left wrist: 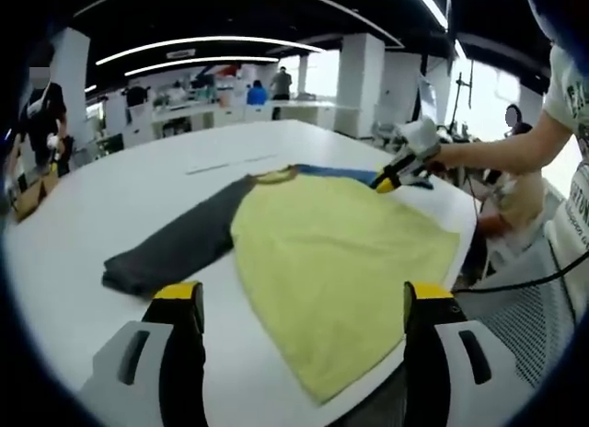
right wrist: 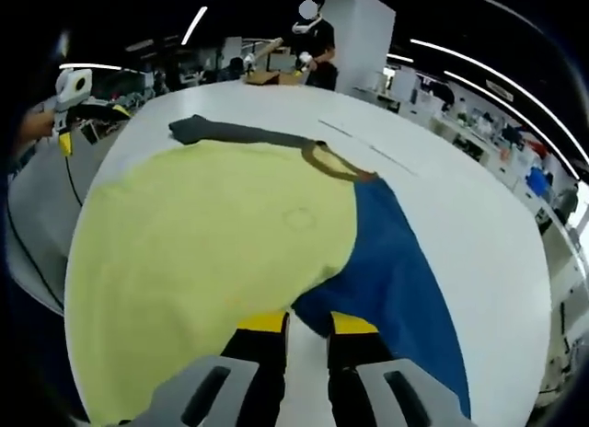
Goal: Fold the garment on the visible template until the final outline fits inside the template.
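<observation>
A T-shirt with a yellow body (left wrist: 331, 252), a dark grey sleeve (left wrist: 175, 248) and a blue sleeve (right wrist: 396, 271) lies flat on the white round table (left wrist: 120, 188). Thin grey lines (left wrist: 230, 163) are marked on the table beyond the collar. My left gripper (left wrist: 304, 298) hovers wide open above the hem side, holding nothing; it is also seen far off past the table edge (right wrist: 92, 126). My right gripper (right wrist: 308, 323) sits at the underarm seam between the yellow body and the blue sleeve, jaws close together on the fabric. A hand holds the right gripper (left wrist: 391, 177) low at the shirt's far shoulder.
The table edge (left wrist: 386, 390) runs close beside the shirt's hem. A mesh chair (left wrist: 525, 307) and a black cable (left wrist: 534, 280) stand beside the table. People (right wrist: 313, 40) and desks fill the background. Bare tabletop (right wrist: 460, 169) lies beyond the blue sleeve.
</observation>
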A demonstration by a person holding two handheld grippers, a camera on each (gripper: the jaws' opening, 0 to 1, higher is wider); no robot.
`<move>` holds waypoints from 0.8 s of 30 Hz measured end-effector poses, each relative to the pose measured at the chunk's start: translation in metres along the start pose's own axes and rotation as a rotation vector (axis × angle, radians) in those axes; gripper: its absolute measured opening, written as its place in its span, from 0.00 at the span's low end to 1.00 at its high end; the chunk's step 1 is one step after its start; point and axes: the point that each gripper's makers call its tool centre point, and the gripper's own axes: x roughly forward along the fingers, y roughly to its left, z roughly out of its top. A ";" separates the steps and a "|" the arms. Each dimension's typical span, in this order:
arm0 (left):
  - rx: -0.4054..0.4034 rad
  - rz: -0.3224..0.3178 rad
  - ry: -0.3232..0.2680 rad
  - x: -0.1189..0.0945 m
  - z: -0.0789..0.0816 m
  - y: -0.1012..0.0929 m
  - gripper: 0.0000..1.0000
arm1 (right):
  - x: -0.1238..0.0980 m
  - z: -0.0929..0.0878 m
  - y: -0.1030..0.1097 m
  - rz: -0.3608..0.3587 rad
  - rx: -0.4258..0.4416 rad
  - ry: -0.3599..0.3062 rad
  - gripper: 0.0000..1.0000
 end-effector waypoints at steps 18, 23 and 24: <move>-0.030 0.025 0.009 -0.005 -0.004 0.003 0.80 | 0.008 0.003 0.001 0.010 0.022 -0.006 0.00; -0.029 0.022 0.010 -0.005 -0.004 0.003 0.80 | 0.001 0.002 -0.005 -0.033 0.025 0.001 0.00; -0.029 0.021 0.006 -0.005 -0.003 0.003 0.80 | -0.001 0.002 -0.008 -0.044 0.027 -0.001 0.00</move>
